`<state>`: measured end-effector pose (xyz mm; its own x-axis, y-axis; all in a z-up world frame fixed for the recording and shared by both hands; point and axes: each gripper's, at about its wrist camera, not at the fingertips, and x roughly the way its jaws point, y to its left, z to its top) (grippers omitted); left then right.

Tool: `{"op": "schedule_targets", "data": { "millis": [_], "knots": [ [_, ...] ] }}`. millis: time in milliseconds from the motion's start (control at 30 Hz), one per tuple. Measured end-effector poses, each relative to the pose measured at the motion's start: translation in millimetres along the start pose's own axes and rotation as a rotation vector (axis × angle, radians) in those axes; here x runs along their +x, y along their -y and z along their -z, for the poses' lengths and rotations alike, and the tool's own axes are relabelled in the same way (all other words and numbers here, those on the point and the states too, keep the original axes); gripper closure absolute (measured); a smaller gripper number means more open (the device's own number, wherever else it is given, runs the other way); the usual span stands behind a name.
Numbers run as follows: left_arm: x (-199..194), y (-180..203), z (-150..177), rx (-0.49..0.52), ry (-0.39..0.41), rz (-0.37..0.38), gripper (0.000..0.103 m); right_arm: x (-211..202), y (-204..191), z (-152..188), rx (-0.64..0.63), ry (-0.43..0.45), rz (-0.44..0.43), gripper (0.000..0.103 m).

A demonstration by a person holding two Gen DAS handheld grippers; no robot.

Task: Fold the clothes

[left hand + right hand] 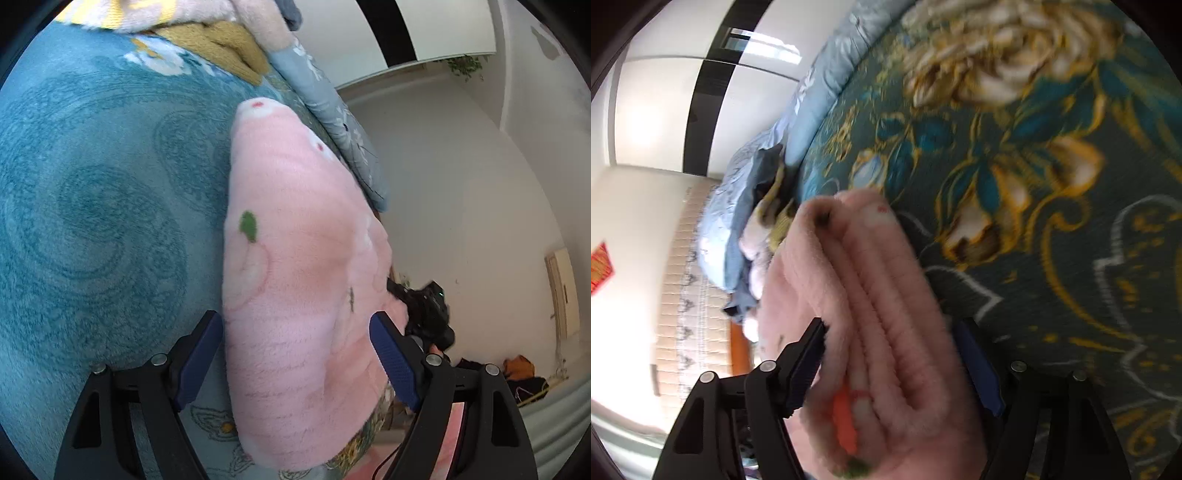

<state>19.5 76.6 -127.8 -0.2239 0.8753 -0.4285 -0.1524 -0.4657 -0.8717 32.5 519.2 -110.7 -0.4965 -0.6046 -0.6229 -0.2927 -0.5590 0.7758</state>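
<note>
My left gripper (295,354) has its fingers (201,358) spread wide, one on each side of the folded pink fleece garment (295,258). The pads stand just beside the cloth; the left pad is close against the fleece, the right pad (395,365) sits at its other flank, and I cannot tell whether either one presses in.

My right gripper (894,365) also straddles the same pink garment (871,314), here seen from its folded edge, where several thick layers lie stacked like ridges. These fingers (807,365) stand wide too; the picture is blurred, so I cannot say whether the pads touch the fleece.

The garment lies on the bed, near its edge, with the teal blanket (92,221) beside it in the left wrist view and a dark green blanket with gold flowers (1052,221) beside it in the right wrist view. A pale blue flowered quilt (332,122) runs along the bed's edge beyond the garment. At the far end of the bed a heap of other clothes (221,40), pink and mustard yellow, rests on the teal blanket.

No basket, box or other container shows in either view.
</note>
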Motion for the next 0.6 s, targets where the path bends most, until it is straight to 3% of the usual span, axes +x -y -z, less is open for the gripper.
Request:
{"op": "schedule_targets", "data": {
  "millis": [167, 367, 433, 467, 533, 600],
  "knots": [
    [6.3, -0.4, -4.9, -0.027, 0.009, 0.003, 0.019, 9.5, -10.3, 2.9, -0.077, -0.058, 0.011, 0.027],
    [24.1, 13.7, -10.7, -0.051, 0.009, -0.085, 0.020, 11.6, -15.3, 8.5, -0.107, -0.071, -0.002, 0.030],
    [29.6, 18.3, -11.3, -0.058, 0.010, -0.128, 0.022, 12.0, -14.7, 9.6, -0.107, -0.061, -0.002, 0.036],
    [32.1, 19.7, -11.5, -0.067, 0.009, -0.152, 0.025, 11.5, -13.7, 10.9, -0.101, -0.056, -0.002, 0.038],
    [34.3, 23.5, -11.2, -0.084, 0.011, -0.197, 0.053, 9.5, -13.8, 13.5, -0.097, -0.045, 0.002, 0.047],
    [32.7, 29.1, -10.8, -0.097, 0.017, -0.226, 0.059, 8.0, -20.4, 15.9, -0.120, -0.034, 0.018, 0.053]
  ]
}}
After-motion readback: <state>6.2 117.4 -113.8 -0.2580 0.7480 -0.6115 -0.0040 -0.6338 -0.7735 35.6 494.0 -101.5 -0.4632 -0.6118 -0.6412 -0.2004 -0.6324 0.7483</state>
